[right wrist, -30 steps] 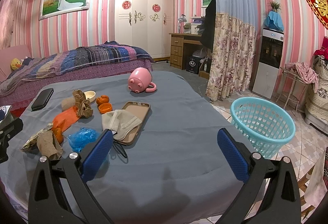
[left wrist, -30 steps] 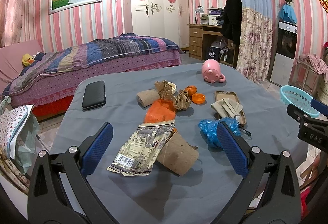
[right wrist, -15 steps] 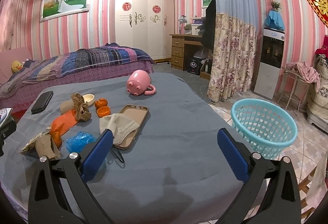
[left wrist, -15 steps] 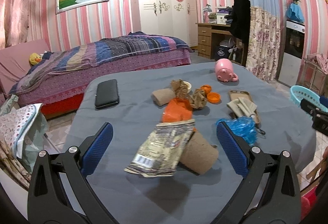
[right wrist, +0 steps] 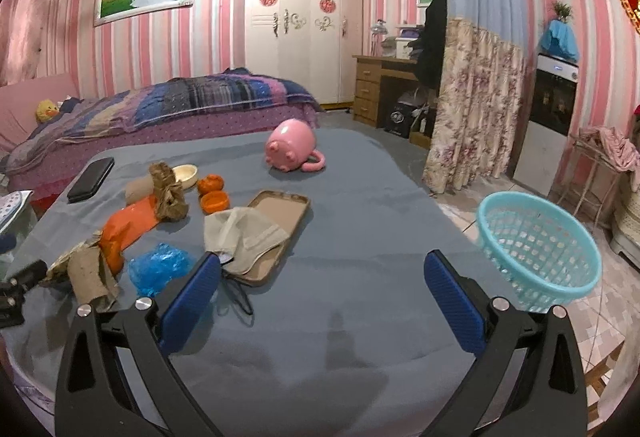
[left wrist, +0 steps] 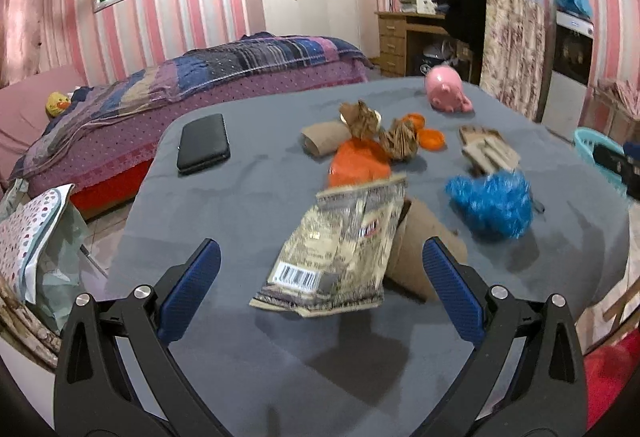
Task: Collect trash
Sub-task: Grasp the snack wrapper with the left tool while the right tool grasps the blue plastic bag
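— Left wrist view? Your left gripper hangs with jaws wide, empty, over the foil wrapper leaning on a cardboard tube.

— Right wrist view? Your right gripper gapes wide too; only here the whole turquoise basket shows, on the floor beside the table

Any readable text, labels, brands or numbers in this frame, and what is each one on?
No text here reads clearly.
Snack wrapper: a barcode and printed lines, too blurred to read.
Red wall ornament: gold design, cut off at the frame edge, unreadable.
Black bag by the desk: white round logo, too small to read.
White appliance: small blue display, illegible.
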Available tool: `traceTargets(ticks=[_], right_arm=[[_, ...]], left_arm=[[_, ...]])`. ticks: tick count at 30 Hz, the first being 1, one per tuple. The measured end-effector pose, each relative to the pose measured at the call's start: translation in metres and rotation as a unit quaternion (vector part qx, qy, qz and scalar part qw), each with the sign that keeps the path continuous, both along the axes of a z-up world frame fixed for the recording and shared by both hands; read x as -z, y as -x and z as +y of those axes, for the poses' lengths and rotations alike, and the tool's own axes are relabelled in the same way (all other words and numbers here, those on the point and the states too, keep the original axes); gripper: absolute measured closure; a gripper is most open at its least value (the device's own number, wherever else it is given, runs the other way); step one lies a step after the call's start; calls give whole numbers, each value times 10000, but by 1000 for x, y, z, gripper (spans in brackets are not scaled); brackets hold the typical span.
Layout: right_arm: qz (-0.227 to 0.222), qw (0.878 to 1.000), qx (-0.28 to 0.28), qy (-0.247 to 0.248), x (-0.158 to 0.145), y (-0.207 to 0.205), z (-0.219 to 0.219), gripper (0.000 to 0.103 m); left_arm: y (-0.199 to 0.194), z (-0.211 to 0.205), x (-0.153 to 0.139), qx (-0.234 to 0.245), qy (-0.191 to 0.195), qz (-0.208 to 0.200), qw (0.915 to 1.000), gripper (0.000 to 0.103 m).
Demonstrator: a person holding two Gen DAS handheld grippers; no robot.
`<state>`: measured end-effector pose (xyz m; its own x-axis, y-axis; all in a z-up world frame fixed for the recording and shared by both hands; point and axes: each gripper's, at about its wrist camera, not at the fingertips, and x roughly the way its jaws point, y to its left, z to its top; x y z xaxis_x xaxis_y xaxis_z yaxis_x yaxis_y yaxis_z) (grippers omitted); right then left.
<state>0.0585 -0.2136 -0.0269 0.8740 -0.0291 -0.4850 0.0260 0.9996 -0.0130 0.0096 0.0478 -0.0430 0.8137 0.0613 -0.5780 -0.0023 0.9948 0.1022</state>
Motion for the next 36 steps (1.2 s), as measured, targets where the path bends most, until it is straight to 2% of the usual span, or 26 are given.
traceTargets(ticks=[5, 7, 9, 11, 12, 13, 16, 19, 24, 28, 31, 32, 33, 36], right_arm=[[368, 9993, -52, 13, 11, -9, 10, 4], [452, 9989, -132, 70, 15, -10, 16, 4], [541, 9981, -289, 48, 18, -10, 20, 4], [592, 9976, -346, 43, 20, -11, 26, 4], [601, 9974, -400, 35, 20, -11, 29, 4], [619, 9970, -473, 26, 20, -11, 31, 4], [644, 9957, -670, 54, 24, -10, 44, 4], [706, 9938, -859, 48, 28, -12, 55, 5], [804, 9898, -1176, 47, 36, -17, 75, 17], [905, 9866, -1348, 147, 43, -22, 93, 23], [1111, 9835, -1416, 197, 54, -32, 102, 39], [1211, 9818, -1450, 208, 58, -36, 104, 55], [1296, 9799, -1509, 160, 61, -40, 104, 66], [1204, 9799, -1593, -47, 55, -38, 99, 71]], left_arm=[[-5, 4, 12, 99, 102, 164, 9998, 6], [-5, 6, 14, 159, 146, 130, 9997, 12], [-6, 6, 14, 258, 162, 129, 9995, 25], [-7, 6, 13, 361, 198, 169, 9990, 52], [-8, 6, 13, 439, 236, 207, 9985, 60], [-8, 5, 13, 471, 242, 214, 9984, 75], [-6, 5, 11, 493, 207, 159, 9984, 95], [-3, 11, 2, 400, 244, -9, 9989, 97], [0, 27, -13, 170, 252, -186, 9994, 98], [-2, 36, -21, -29, 257, -241, 9994, 98], [-5, 36, -23, -69, 225, -254, 9994, 98], [-6, 34, -23, -71, 199, -253, 9995, 98], [-8, 32, -24, -79, 169, -241, 9995, 98], [-9, 29, -26, -147, 137, -256, 9995, 98]])
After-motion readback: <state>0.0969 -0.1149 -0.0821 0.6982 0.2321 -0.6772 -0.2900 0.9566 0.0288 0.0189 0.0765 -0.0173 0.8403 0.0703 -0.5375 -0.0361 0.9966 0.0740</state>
